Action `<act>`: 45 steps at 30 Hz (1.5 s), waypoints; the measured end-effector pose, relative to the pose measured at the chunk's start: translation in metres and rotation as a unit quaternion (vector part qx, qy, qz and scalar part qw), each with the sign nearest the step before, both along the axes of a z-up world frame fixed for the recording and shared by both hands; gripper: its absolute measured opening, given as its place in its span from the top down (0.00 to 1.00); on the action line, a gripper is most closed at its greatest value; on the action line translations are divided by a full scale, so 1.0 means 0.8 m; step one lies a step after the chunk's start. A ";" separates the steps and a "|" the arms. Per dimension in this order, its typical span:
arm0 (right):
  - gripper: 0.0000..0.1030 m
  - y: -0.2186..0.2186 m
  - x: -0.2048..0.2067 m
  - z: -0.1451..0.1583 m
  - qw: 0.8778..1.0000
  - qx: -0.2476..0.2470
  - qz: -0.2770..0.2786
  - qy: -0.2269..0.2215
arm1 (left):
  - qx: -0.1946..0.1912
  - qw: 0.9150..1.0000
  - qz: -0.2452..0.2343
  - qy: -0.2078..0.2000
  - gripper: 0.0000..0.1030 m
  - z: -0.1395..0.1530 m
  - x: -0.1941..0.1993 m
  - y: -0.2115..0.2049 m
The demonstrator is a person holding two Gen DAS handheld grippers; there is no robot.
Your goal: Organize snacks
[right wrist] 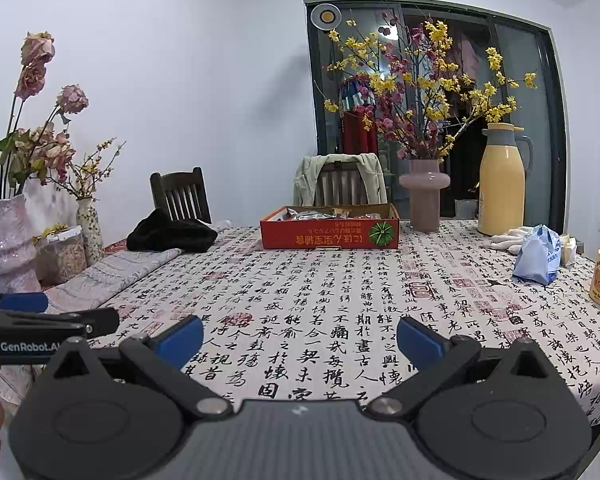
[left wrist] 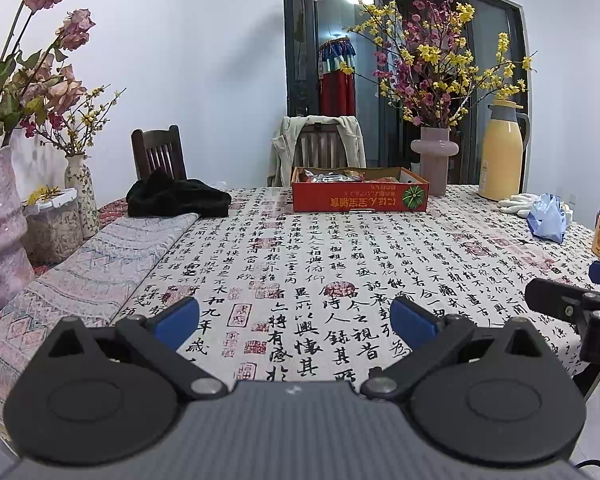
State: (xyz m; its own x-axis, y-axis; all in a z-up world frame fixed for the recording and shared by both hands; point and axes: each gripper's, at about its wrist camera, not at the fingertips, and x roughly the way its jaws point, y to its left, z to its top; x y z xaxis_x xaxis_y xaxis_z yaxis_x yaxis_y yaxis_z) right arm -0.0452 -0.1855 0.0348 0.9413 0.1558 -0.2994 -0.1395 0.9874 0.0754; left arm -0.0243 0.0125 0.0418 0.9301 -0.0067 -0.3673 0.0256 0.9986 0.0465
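Our left hand-held gripper (left wrist: 295, 320) hangs released, jaws spread and holding nothing, low in its frame; our right hand-held gripper (right wrist: 300, 338) likewise; beyond them lies the calligraphy-printed surface (left wrist: 340, 248); the red snack box (left wrist: 360, 194) sits mid-frame, beside the pink vase (left wrist: 435, 160).

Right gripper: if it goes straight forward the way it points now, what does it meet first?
Probably the red snack box at the far side. The right gripper is open, and only bare tablecloth lies between; depth is uncertain.
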 end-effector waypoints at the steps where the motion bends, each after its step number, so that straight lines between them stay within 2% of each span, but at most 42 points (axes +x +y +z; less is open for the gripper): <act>1: 0.00 0.000 0.000 0.000 1.000 0.000 0.000 0.000 | 0.000 1.000 0.000 0.000 0.00 0.000 0.000 0.000; 8: 0.00 -0.002 0.001 -0.001 1.000 0.001 -0.002 0.000 | 0.000 1.000 -0.001 0.001 0.00 0.000 0.001 0.001; 13: 0.00 -0.005 0.014 -0.002 1.000 -0.004 -0.005 -0.006 | -0.024 1.000 -0.001 0.017 0.00 0.000 0.029 0.015; 18: 0.00 -0.026 0.065 -0.003 0.999 0.008 -0.034 0.001 | -0.047 0.997 0.038 0.043 0.00 -0.003 0.084 0.039; 22: 0.00 -0.038 0.106 -0.003 0.998 -0.001 -0.055 0.001 | -0.047 0.995 0.068 0.051 0.00 -0.008 0.121 0.051; 35: 0.00 -0.085 0.197 -0.006 0.994 -0.014 -0.104 0.021 | -0.043 0.993 0.084 0.067 0.00 -0.010 0.202 0.063; 41: 0.00 -0.118 0.253 -0.012 0.992 -0.027 -0.109 0.056 | -0.041 0.992 0.103 0.065 0.00 -0.007 0.242 0.072; 45: 0.00 -0.150 0.295 -0.017 0.988 -0.028 -0.133 0.069 | -0.027 0.991 0.116 0.067 0.00 -0.009 0.277 0.079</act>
